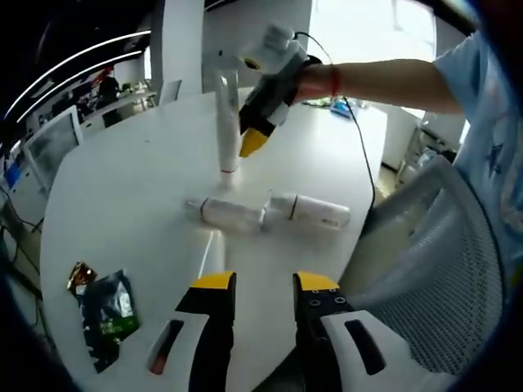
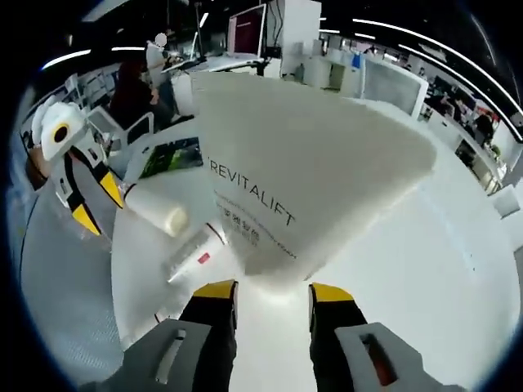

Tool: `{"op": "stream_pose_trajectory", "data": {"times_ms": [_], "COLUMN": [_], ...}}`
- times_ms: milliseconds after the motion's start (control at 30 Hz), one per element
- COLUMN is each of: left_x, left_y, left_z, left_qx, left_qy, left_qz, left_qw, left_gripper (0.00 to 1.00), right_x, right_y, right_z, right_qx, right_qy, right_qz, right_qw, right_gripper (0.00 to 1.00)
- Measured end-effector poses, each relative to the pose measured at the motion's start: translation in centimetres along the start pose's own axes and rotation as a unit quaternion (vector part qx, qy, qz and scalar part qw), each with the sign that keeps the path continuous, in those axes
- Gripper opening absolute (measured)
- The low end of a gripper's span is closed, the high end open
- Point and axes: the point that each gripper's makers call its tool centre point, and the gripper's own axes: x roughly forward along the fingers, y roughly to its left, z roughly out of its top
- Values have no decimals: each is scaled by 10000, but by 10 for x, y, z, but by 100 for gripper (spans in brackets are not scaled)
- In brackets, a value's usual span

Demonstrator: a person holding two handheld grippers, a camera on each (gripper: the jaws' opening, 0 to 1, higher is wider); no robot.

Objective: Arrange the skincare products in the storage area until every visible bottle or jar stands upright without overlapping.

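Observation:
A tall white tube point(image 1: 227, 122) stands upright on its cap on the white table point(image 1: 122, 188). My right gripper point(image 1: 253, 135) hangs beside its top, held by a person's hand. In the right gripper view the same tube point(image 2: 302, 171), printed REVITALIFT, looms just ahead of my right gripper point(image 2: 271, 291); its narrow end sits between the parted jaws with small gaps either side. Two white bottles point(image 1: 225, 214) point(image 1: 315, 211) lie on their sides end to end. They appear again as bottles point(image 2: 155, 211) point(image 2: 196, 255). My left gripper point(image 1: 264, 284) is open and holds nothing, short of the lying bottles.
A dark green packet point(image 1: 106, 314) lies near the table's left edge, also seen as a packet point(image 2: 172, 157). A grey mesh chair point(image 1: 441, 269) stands at the right. The left gripper point(image 2: 96, 204) enters the right gripper view from the left. Desks and monitors lie beyond.

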Motion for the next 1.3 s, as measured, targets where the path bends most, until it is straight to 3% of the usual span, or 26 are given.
{"op": "stream_pose_trajectory", "data": {"times_ms": [133,300,633,833,1300], "left_x": [0,0,-1,-1,0], "left_y": [1,2,4,3,2], "left_z": [0,-1,1,0,-1], "left_qx": [-26,-9,-11,19,47], "left_qy": [-9,10,-19,-8,22], "left_qz": [12,38,92,88,43], "left_qw": [10000,10000,10000,10000,10000], "left_gripper": [25,24,23,23,23], "right_x": [3,2,5,8,3], "right_y": [5,6,15,15,10], "right_z": [2,3,2,-1,-17], "right_qx": [415,726,1247,1591,1584], "right_qy": [-230,-431,-569,-590,-509], "right_qz": [94,-115,-689,-725,-726], "right_qw": [9988,9964,9882,9828,9834], "right_gripper": [21,21,20,19,12]}}
